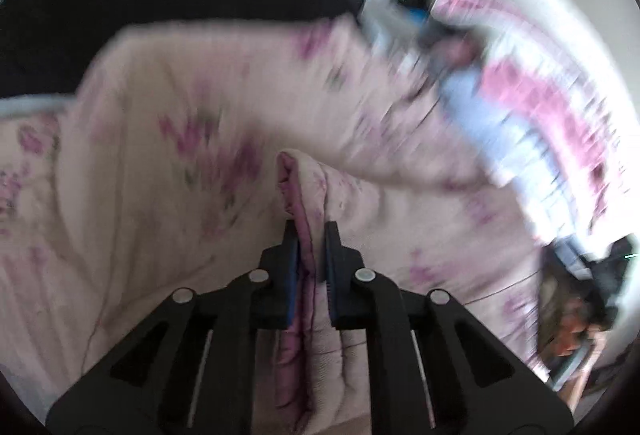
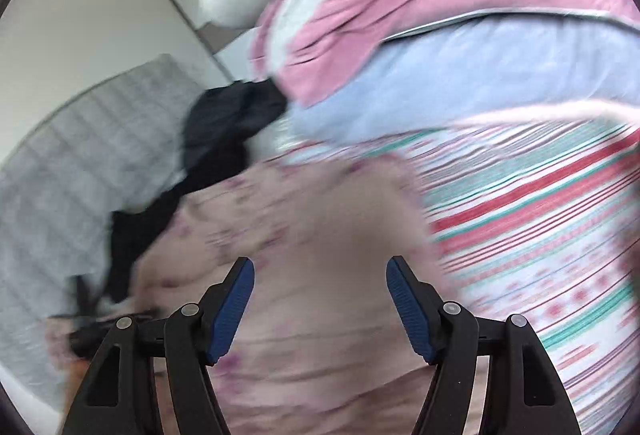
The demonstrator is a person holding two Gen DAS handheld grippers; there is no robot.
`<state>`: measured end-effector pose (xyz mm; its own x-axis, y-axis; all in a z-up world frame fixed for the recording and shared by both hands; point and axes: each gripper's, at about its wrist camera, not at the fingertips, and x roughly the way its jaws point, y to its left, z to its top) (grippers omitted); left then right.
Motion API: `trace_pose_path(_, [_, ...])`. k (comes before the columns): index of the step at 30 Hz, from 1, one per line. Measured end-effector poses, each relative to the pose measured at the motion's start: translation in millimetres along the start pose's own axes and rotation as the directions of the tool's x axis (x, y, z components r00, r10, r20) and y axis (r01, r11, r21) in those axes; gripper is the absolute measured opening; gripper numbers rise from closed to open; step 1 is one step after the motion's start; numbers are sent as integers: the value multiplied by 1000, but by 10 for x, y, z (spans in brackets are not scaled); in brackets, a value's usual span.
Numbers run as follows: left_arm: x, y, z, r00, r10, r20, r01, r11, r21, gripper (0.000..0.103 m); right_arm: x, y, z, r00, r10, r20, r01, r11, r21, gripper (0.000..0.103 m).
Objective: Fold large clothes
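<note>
Both views are blurred: on my left wrist view, the left gripper (image 1: 312, 231) is clamped on a bunched fold of the pale floral garment (image 1: 168, 139) spread on the bed. On my right wrist view, the right gripper (image 2: 320, 267) hangs with jaws apart, nothing between them, over the same garment beside a striped cover (image 2: 540, 235) and dark clothes (image 2: 224, 131)

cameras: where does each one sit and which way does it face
Left wrist: on the left gripper, looking down its fingers, shut on a fold of the floral garment.
Right wrist: on the right gripper, open above the same garment, striped bedding beyond.
Shared: the garment and the black clothes.
</note>
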<state>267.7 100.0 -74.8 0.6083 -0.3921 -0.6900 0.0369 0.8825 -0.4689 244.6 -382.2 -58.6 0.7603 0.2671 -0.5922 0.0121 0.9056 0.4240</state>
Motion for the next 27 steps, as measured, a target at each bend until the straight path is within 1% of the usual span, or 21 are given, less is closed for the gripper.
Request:
trace_pose_path(1, [-115, -4, 24, 999, 0, 53, 0, 1000, 2, 13, 68, -79, 67, 1000, -19, -4, 19, 1000, 7, 70])
trace_pose_path(2, [-176, 6, 55, 995, 41, 89, -43, 999, 23, 13, 167, -164, 134, 999, -23, -24, 23, 1000, 19, 70])
trace_pose_path(3, [-143, 14, 70, 993, 87, 82, -91, 995, 47, 13, 306, -266, 203, 998, -25, -54, 27, 999, 44, 70])
trace_pose_path(5, [48, 98, 56, 991, 131, -7, -130, 990, 51, 14, 618, -419, 261, 992, -16, -122, 28, 994, 104, 70])
trace_pose_path(7, [236, 160, -23, 982, 184, -53, -180, 982, 65, 15, 1022, -630, 256, 970, 51, -237, 4, 974, 225, 69])
trace_pose_path(8, [270, 157, -52, 980, 195, -49, -191, 979, 76, 15, 1188, -736, 210, 952, 123, -279, -32, 951, 308, 59])
trace_pose_path(9, [289, 170, -74, 978, 203, -43, -199, 977, 81, 15, 1253, -808, 186, 942, 180, -282, -71, 931, 358, 44])
trace_pose_path(10, [282, 186, -84, 979, 201, -36, -197, 977, 77, 15, 1277, -815, 190, 944, 187, -272, -78, 926, 368, 29])
trace_pose_path(11, [248, 194, -86, 983, 182, -22, -180, 981, 70, 15, 1199, -773, 239, 961, 142, -238, -58, 942, 329, 15])
trace_pose_path(13, [188, 164, -87, 988, 152, 4, -152, 986, 72, 15, 930, -656, 360, 987, 99, -125, -66, 968, 241, 11])
trace_pose_path(14, [166, 151, -92, 991, 132, 20, -133, 988, 81, 15, 833, -614, 399, 997, 42, -62, -30, 983, 184, 9])
trace_pose_path(15, [196, 143, -106, 991, 129, 17, -131, 987, 90, 16, 811, -578, 409, 998, -44, -34, 48, 990, 132, 8])
trace_pose_path(16, [291, 148, -144, 982, 186, -8, -184, 977, 108, 19, 880, -553, 403, 984, -172, -46, 174, 982, 68, 6])
trace_pose_path(17, [416, 150, -175, 974, 222, -36, -217, 968, 124, 21, 983, -565, 377, 970, -226, -95, 229, 973, 29, 6])
trace_pose_path(19, [426, 148, -178, 973, 228, -29, -222, 967, 125, 26, 997, -591, 313, 965, -222, -139, 228, 973, 33, 6])
trace_pose_path(20, [350, 148, -158, 974, 226, -20, -223, 968, 114, 27, 896, -569, 285, 969, -217, -115, 222, 974, 35, 7])
trace_pose_path(21, [286, 129, -143, 972, 234, -11, -232, 967, 110, 32, 795, -539, 260, 974, -206, -93, 210, 977, 29, 8])
trace_pose_path(23, [110, 79, -114, 969, 244, 28, -246, 963, 110, 35, 566, -399, 208, 982, -174, -69, 174, 985, 2, 21])
trace_pose_path(24, [13, 31, -113, 974, 219, 56, -224, 968, 113, 38, 462, -311, 167, 987, -148, -61, 148, 989, -2, 25])
trace_pose_path(26, [-99, -51, -138, 984, 156, 82, -165, 979, 118, 50, 366, -114, 94, 993, -103, -64, 102, 995, -21, 36])
trace_pose_path(27, [-113, -99, -175, 989, 127, 78, -136, 982, 130, 59, 344, -14, 23, 993, -88, -75, 86, 996, -35, 37])
